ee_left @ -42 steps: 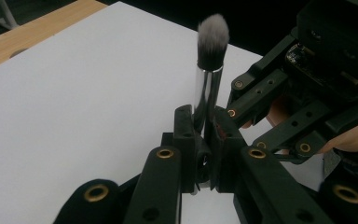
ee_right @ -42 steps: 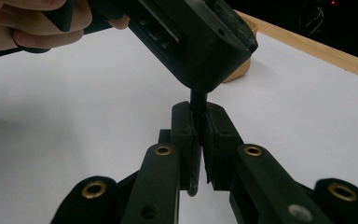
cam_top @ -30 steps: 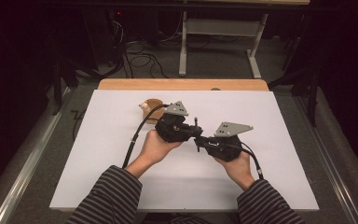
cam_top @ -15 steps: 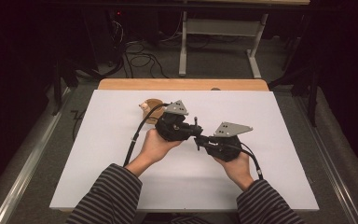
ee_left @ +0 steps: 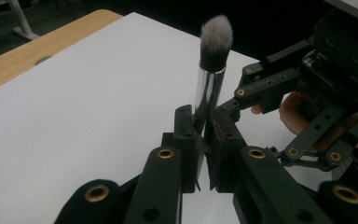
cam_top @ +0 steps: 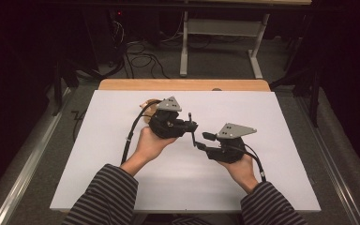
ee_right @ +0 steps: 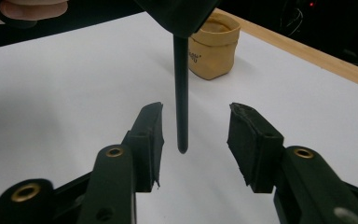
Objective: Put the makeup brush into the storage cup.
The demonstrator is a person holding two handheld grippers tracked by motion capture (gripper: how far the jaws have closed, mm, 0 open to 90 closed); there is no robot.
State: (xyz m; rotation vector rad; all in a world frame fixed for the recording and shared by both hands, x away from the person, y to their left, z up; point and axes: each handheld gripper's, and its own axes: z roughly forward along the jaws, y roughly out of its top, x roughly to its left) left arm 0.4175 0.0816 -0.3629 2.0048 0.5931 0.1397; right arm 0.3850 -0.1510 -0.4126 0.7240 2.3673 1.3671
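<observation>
brush (ee_left: 208, 88) light, stiff, slick ferrule, soft tip – grip at ferrule | left gripper (ee_left: 204, 140) clamps brush | right gripper (ee_right: 193, 142) just opened, handle between jaws, untouched

A dim room: grey floor (cam_top: 337, 154), tangled cables (cam_top: 138, 58) (black), white desk frame (cam_top: 215, 42) behind.

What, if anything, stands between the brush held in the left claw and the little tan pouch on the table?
Nothing visible: past the black-handled makeup brush, bare white table runs to the tan fabric pouch.
</observation>
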